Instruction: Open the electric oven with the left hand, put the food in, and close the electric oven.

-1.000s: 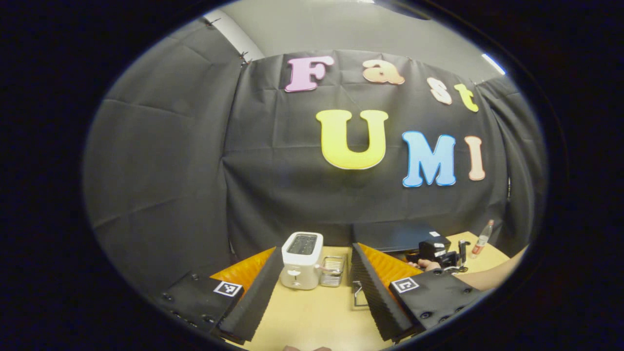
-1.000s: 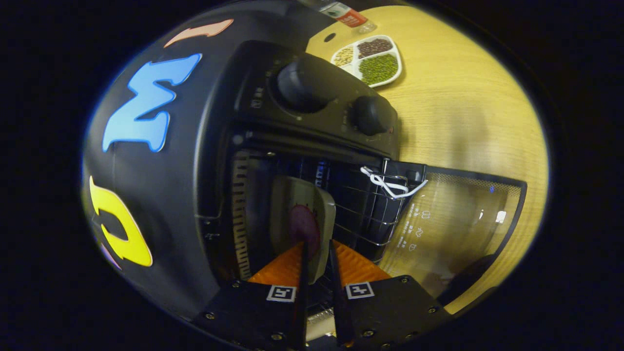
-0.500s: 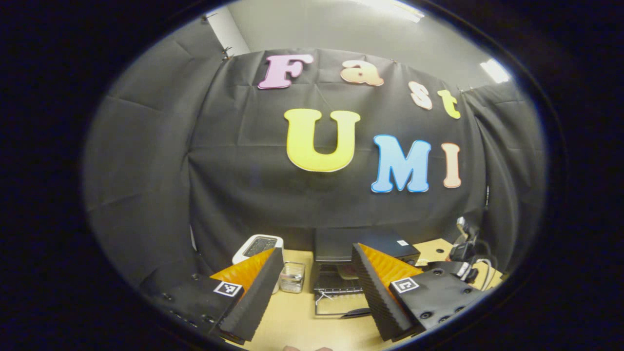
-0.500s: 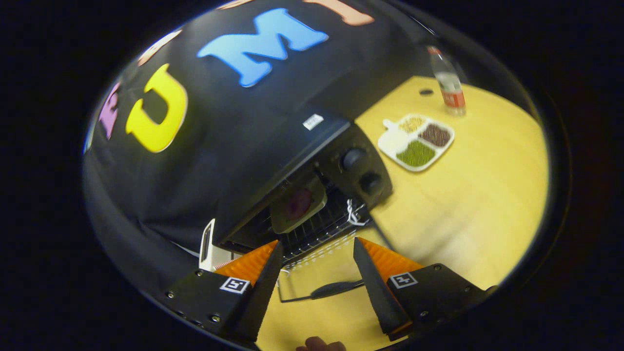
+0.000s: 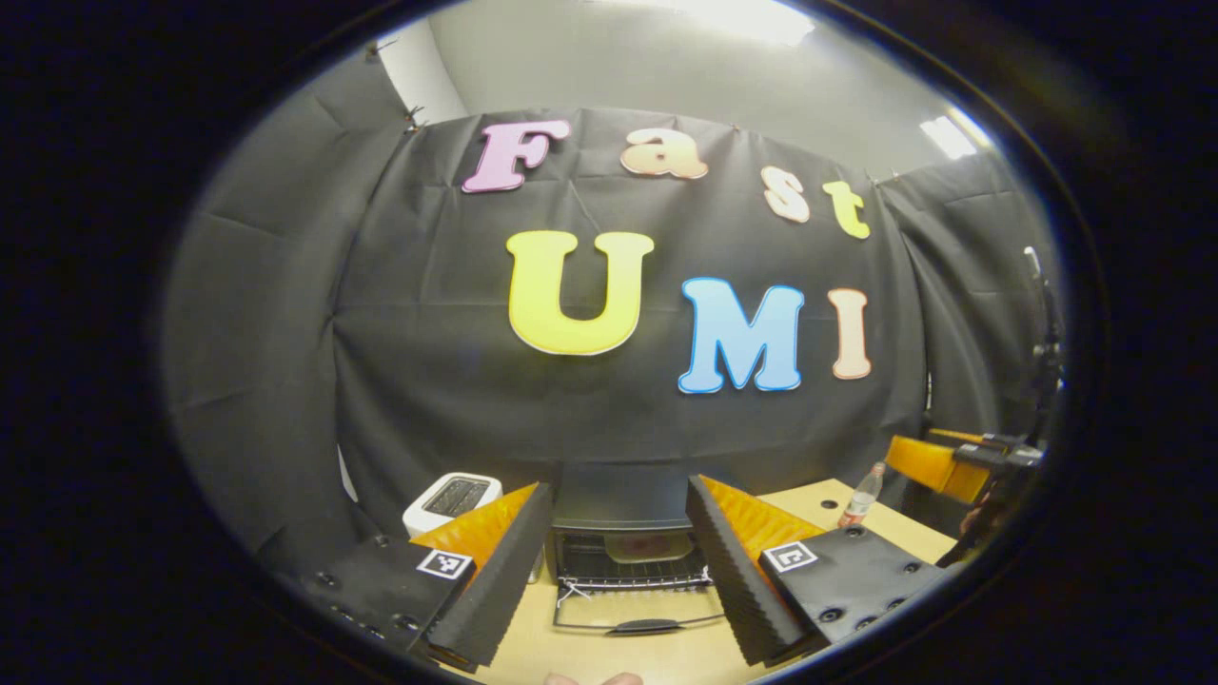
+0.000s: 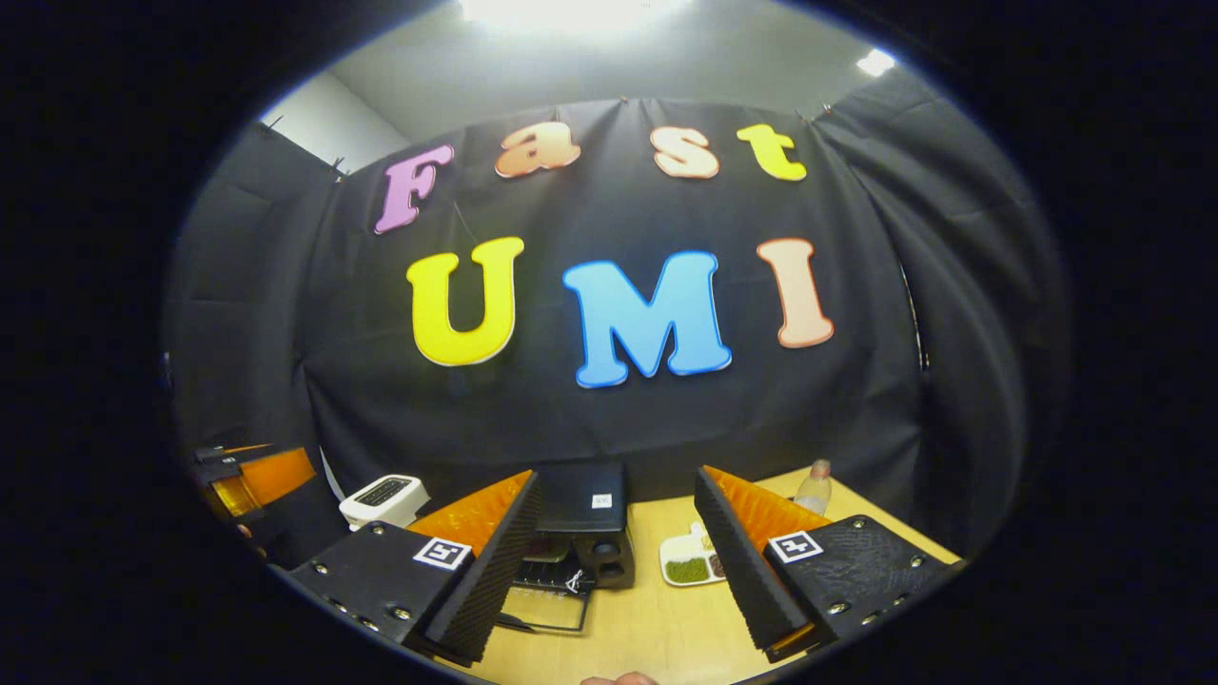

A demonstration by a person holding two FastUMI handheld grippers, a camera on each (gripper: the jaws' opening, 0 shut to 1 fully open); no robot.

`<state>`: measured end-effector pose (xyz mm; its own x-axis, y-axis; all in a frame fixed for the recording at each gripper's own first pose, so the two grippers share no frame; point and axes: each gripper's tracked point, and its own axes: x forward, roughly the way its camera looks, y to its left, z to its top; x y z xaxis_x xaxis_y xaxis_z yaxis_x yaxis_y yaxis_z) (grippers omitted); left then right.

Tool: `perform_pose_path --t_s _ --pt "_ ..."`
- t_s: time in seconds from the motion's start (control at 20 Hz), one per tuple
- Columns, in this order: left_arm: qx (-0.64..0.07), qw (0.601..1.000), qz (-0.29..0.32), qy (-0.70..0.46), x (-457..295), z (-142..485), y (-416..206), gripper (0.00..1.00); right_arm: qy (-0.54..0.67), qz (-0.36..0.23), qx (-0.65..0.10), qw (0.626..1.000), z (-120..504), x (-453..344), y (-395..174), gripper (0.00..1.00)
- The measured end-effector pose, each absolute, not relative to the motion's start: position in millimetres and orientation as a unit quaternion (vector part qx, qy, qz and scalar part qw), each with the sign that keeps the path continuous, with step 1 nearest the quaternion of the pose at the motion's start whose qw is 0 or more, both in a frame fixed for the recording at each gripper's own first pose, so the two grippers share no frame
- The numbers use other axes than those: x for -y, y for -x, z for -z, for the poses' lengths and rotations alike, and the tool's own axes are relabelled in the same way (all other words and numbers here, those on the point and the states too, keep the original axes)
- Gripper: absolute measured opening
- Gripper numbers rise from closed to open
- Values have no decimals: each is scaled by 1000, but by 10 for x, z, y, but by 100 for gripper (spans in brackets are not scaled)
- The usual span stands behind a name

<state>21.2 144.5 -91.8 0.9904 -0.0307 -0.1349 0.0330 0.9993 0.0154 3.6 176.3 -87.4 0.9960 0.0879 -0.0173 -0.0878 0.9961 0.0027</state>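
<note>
Closing is the step in hand, judging by the scene: the electric oven (image 5: pixel 623 542) sits low in the middle of the left gripper view, its door (image 5: pixel 636 616) dropped flat toward you on the tabletop (image 5: pixel 609 656), and the food (image 5: pixel 643 545) rests on a pale tray on the rack inside. Your left gripper (image 5: pixel 617 561) has its fingers spread wide with nothing between them, framing the oven mouth from well back. In the right gripper view the right gripper (image 6: pixel 617 561) is likewise spread and empty, with the oven (image 6: pixel 582 533) at lower centre between its fingers and a divided dish (image 6: pixel 690 561) of beans just right of it.

To close it well, bring the left gripper down toward the dark handle (image 5: pixel 645 626) at the door's near edge. You could hook under that edge or pinch the handle, then swing the door up along its hinge arc rather than pushing straight in. Watch the white cord (image 5: pixel 569 592) at the door's left corner so it does not catch. Keep the right gripper back, clear of the dish and the bottle (image 6: pixel 812 487).
</note>
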Motion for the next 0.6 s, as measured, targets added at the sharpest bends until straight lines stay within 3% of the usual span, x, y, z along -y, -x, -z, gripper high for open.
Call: perform_pose_path --t_s 0.35,0.6 --pt "-49 998 16 -35 -880 761 -262 100 0 -60 27 998 515 -1456 20 98" --pt "-134 990 12 -31 -764 1319 -394 100 -8 -65 3 998 602 -1246 -147 98"
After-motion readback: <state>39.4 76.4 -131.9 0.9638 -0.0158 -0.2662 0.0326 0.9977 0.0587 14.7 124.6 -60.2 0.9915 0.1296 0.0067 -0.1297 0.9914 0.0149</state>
